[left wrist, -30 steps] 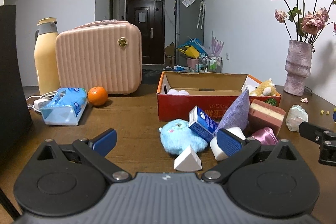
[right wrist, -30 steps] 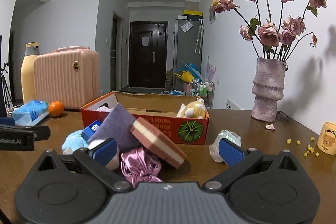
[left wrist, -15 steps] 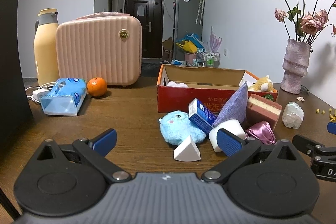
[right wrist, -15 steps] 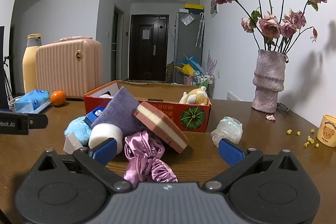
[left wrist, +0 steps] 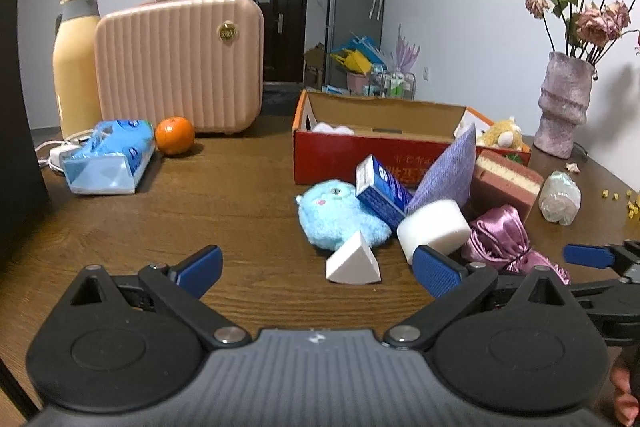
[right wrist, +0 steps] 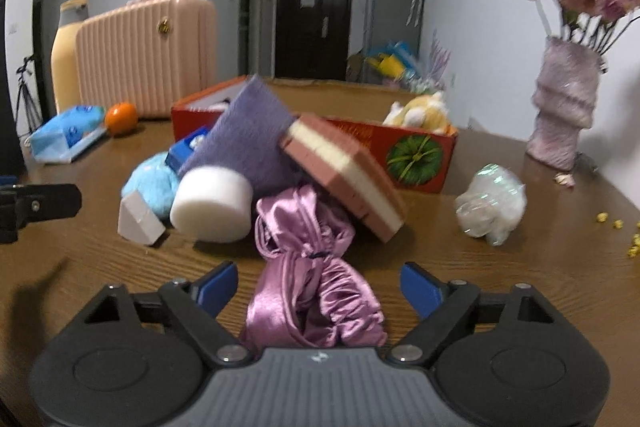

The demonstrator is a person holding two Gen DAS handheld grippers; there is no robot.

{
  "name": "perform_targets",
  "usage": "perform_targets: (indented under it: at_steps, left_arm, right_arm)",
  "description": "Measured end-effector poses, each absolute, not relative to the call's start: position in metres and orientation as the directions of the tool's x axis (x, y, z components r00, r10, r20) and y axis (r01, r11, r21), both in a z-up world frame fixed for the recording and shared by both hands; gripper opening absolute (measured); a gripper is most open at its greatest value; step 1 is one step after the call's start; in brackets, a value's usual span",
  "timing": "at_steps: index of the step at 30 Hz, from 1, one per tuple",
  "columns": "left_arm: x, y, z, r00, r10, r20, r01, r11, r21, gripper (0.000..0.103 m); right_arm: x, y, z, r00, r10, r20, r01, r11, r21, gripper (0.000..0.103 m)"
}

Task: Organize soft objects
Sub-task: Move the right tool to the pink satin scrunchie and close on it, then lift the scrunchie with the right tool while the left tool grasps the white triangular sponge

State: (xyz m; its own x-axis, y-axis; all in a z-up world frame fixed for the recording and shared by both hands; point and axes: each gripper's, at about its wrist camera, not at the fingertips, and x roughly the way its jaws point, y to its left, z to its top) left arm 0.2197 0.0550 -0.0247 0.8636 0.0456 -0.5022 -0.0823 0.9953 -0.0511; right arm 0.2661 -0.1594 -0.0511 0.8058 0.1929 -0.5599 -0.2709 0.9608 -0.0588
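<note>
- Your left gripper (left wrist: 318, 269) is on the left of the pile, jaws spread wide and holding nothing. The small white foam wedge (left wrist: 353, 261) lies on the table between its fingertips but untouched, with the fluffy light-blue plush toy (left wrist: 338, 213) just beyond.
- Move right through the heap: the white foam cylinder (right wrist: 212, 203) lies on its side, the purple felt cloth (right wrist: 250, 137) leans up behind it, and the pink-and-cream layered sponge block (right wrist: 348, 175) tilts against the red cardboard box (right wrist: 418, 159).
- The shiny pink satin drawstring pouch (right wrist: 308, 267) lies on the brown wooden table (right wrist: 500, 279) directly ahead of your right gripper (right wrist: 318, 289), its gathered near end between the blue pads.
- The pouch's long axis runs away from you, roughly along the line the gripper points; its tied neck sits midway, and its far end tucks under the sponge block.
- Your right gripper's jaws have just been closing, with the pouch between them; a gap shows on each side, so nothing is gripped yet.
- Your right hand is clearly nearer the pouch; a squeeze across its narrow width looks like the natural next step.
</note>
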Motion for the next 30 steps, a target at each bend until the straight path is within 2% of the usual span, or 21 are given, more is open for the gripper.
perform_targets:
  at_steps: [5,8,13,25,28,30]
  left_arm:
    - [0.226,0.053,-0.031,0.845,0.031,-0.533,-0.067,0.997,-0.048,0.103]
    - [0.234,0.052,-0.035,0.834,0.035,-0.55,-0.061,0.998,-0.028,0.103]
    - [0.252,0.052,-0.043,0.809,0.052,-0.585,-0.07,0.998,-0.008,0.103]
    - [0.292,0.045,-0.058,0.777,0.06,-0.627,-0.075,0.997,0.002,0.103]
    - [0.298,0.042,-0.059,0.775,0.051,-0.63,-0.066,0.998,-0.001,0.097]
    - [0.302,0.04,-0.059,0.775,0.041,-0.63,-0.058,0.998,-0.005,0.088]
  right_arm:
    - [0.282,-0.155,-0.06,0.768,0.211,-0.605,-0.305,0.951,-0.057,0.064]
    - [0.29,-0.157,-0.062,0.76,0.206,-0.616,-0.307,0.95,-0.062,0.046]
    - [0.292,-0.165,-0.061,0.756,0.233,-0.612,-0.305,0.952,-0.014,0.032]
    - [0.27,-0.182,-0.04,0.849,0.252,-0.464,-0.272,0.962,0.023,0.031]
    - [0.266,-0.185,-0.036,0.867,0.244,-0.434,-0.262,0.965,0.02,0.031]
    - [0.265,-0.186,-0.035,0.874,0.241,-0.422,-0.258,0.966,0.018,0.031]
